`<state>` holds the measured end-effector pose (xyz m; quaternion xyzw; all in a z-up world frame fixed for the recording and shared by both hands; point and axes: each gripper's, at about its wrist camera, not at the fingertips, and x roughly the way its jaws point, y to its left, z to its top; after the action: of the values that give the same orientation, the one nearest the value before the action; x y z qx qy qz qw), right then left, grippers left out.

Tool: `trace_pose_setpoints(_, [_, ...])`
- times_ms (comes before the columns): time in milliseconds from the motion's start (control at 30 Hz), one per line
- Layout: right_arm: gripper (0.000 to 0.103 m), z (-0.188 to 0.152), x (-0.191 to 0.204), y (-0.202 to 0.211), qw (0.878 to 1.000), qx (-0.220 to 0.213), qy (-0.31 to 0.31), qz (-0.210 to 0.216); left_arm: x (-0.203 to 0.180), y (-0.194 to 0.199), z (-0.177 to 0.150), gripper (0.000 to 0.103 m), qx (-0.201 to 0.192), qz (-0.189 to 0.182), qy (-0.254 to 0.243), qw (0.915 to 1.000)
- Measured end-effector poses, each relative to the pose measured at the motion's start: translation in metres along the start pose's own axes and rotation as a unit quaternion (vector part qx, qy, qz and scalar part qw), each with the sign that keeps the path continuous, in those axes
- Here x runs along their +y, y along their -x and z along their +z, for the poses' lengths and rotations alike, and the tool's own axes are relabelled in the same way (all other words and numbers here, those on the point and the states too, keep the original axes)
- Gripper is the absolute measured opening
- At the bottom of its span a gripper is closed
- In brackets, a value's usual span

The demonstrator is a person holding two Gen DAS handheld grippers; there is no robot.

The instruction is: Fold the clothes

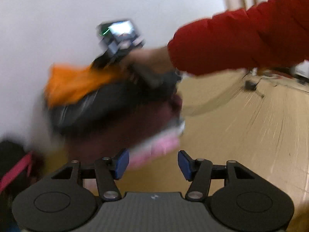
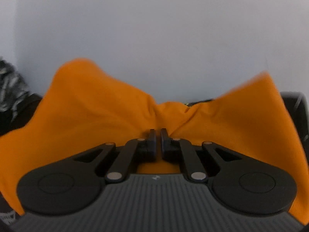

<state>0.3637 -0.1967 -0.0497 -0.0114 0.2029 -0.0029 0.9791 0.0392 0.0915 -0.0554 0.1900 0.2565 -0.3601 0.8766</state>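
Observation:
An orange garment (image 2: 92,116) fills the lower half of the right wrist view, bunched into a pinch at its middle. My right gripper (image 2: 158,133) is shut on that pinched fold, with cloth fanning out to both sides. In the left wrist view my left gripper (image 1: 153,162) stands open with nothing between its blue pads (image 1: 121,163). Ahead of it lies a blurred pile of clothes: orange cloth (image 1: 73,81) on top, a dark garment (image 1: 100,106), a maroon one (image 1: 123,131) and a pink one (image 1: 156,148). The right gripper's body (image 1: 119,40) hangs over the pile.
A person's hand and red sleeve (image 1: 241,38) reach in from the right over the pile. A wooden floor (image 1: 241,125) spreads to the right, with cables and clutter far off. A white wall (image 1: 58,19) stands behind. A dark item with a pink strap (image 1: 17,170) sits at the left edge.

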Motion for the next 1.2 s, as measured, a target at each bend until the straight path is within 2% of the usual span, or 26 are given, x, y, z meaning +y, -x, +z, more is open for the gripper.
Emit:
trace_pose_setpoints(100, [0.006,0.017,-0.011,-0.009,0.999,0.033,-0.019,0.015,-0.003,0.035,-0.042,0.070,0.016,0.031,0.099,0.9945])
trace_pose_setpoints(167, [0.006,0.017,-0.010,0.004,0.999,0.015,-0.029,0.011,-0.005,0.059,-0.070,0.079,0.020,0.055,0.172,0.9834])
trace_pose_setpoints(200, [0.008,0.017,-0.009,0.011,0.999,0.006,-0.034,0.008,-0.004,0.070,-0.082,0.081,0.007,0.074,0.226,0.9712])
trace_pose_setpoints(267, [0.014,0.008,-0.008,0.052,0.997,-0.026,-0.074,0.021,-0.001,0.100,-0.108,0.088,-0.025,0.097,0.333,0.9374])
trace_pose_setpoints(333, [0.033,-0.005,-0.009,0.103,0.990,-0.056,-0.125,0.042,-0.003,0.125,-0.136,0.096,-0.065,0.106,0.433,0.8926])
trace_pose_setpoints(367, [0.053,-0.026,-0.008,0.138,0.985,-0.070,-0.147,0.058,-0.006,0.133,-0.145,0.099,-0.077,0.110,0.456,0.8796])
trace_pose_setpoints(400, [0.077,-0.046,-0.008,0.173,0.979,-0.083,-0.168,0.074,-0.014,0.140,-0.153,0.099,-0.085,0.118,0.470,0.8703])
trace_pose_setpoints(433, [0.089,-0.067,-0.006,0.207,0.973,-0.096,-0.189,0.090,-0.022,0.146,-0.157,0.101,-0.091,0.126,0.475,0.8663])
trace_pose_setpoints(500, [0.101,-0.114,0.010,0.269,0.974,-0.081,-0.186,0.099,-0.039,0.150,-0.151,0.103,-0.090,0.137,0.443,0.8811])
trace_pose_setpoints(533, [0.103,-0.133,0.022,0.295,0.980,-0.067,-0.166,0.086,-0.050,0.147,-0.145,0.103,-0.084,0.140,0.414,0.8954])
trace_pose_setpoints(633, [0.103,-0.178,0.060,0.361,0.994,-0.036,-0.088,0.053,-0.082,0.137,-0.124,0.103,-0.062,0.150,0.324,0.9321])
trace_pose_setpoints(700, [0.103,-0.192,0.080,0.395,0.998,-0.033,-0.033,0.044,-0.101,0.129,-0.108,0.103,-0.044,0.170,0.262,0.9490])
trace_pose_setpoints(767, [0.103,-0.189,0.072,0.411,0.999,-0.038,-0.009,0.020,-0.116,0.124,-0.094,0.103,-0.035,0.211,0.218,0.9524])
trace_pose_setpoints(833, [0.103,-0.187,0.065,0.428,0.999,-0.042,0.015,-0.004,-0.119,0.119,-0.077,0.103,-0.010,0.252,0.201,0.9466])
trace_pose_setpoints(867, [0.103,-0.182,0.064,0.433,0.999,-0.043,0.012,-0.022,-0.117,0.118,-0.067,0.103,-0.004,0.261,0.201,0.9443])
trace_pose_setpoints(967, [0.103,-0.178,0.059,0.454,0.998,-0.030,-0.013,-0.045,-0.112,0.118,-0.039,0.103,-0.008,0.264,0.214,0.9405])
trace_pose_setpoints(1067, [0.103,-0.182,0.047,0.461,0.997,0.007,-0.049,-0.052,-0.115,0.119,-0.020,0.103,-0.011,0.254,0.232,0.9389])
trace_pose_setpoints(1200, [0.103,-0.188,0.031,0.471,0.992,0.056,-0.096,-0.061,-0.126,0.118,-0.012,0.103,0.015,0.241,0.247,0.9385])
